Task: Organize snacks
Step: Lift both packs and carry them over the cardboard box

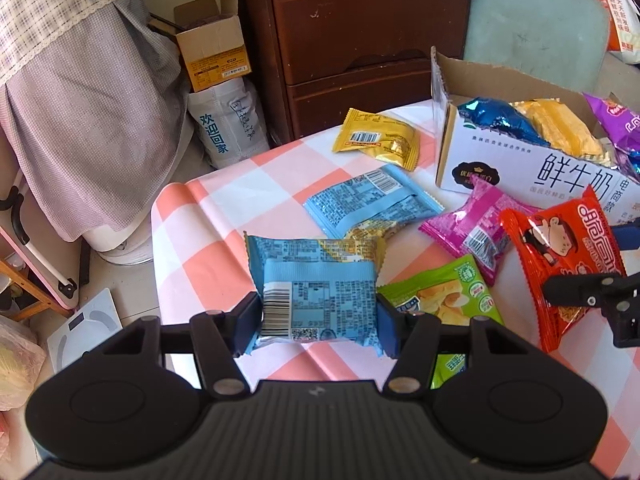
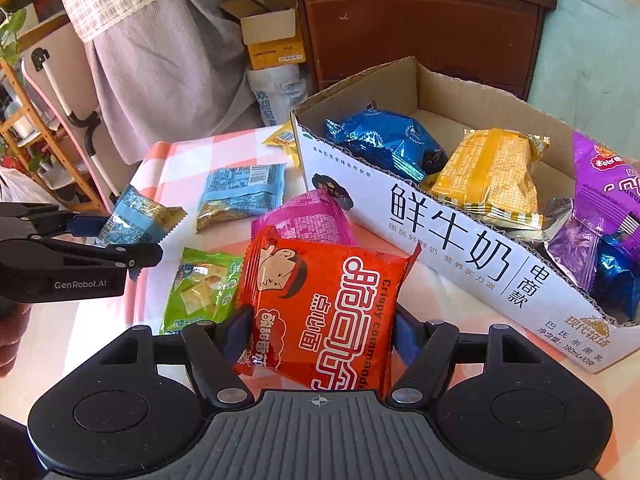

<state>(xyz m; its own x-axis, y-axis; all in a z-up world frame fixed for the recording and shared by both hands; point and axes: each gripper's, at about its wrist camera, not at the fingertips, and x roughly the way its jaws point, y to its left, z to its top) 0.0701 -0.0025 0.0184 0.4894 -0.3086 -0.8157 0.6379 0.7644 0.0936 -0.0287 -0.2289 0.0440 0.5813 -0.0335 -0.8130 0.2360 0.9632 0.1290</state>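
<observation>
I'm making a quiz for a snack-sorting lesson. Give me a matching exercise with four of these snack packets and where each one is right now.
Things:
1. red noodle packet
2. light blue packet with barcode
3. dark blue foil packet
4. green chip packet

Places:
A. inside the milk carton box
B. lying on the checked tablecloth
C. clamped in the left gripper
D. clamped in the right gripper

Pairs: 1-D, 2-C, 3-A, 4-B

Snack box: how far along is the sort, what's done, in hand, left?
Done: the milk carton box already holds blue, yellow and purple packets.

In hand: the left gripper is shut on a light blue packet; the right gripper is shut on the red noodle packet.

Left on the checked tablecloth: a yellow packet, another light blue packet, a pink packet and a green packet.
</observation>
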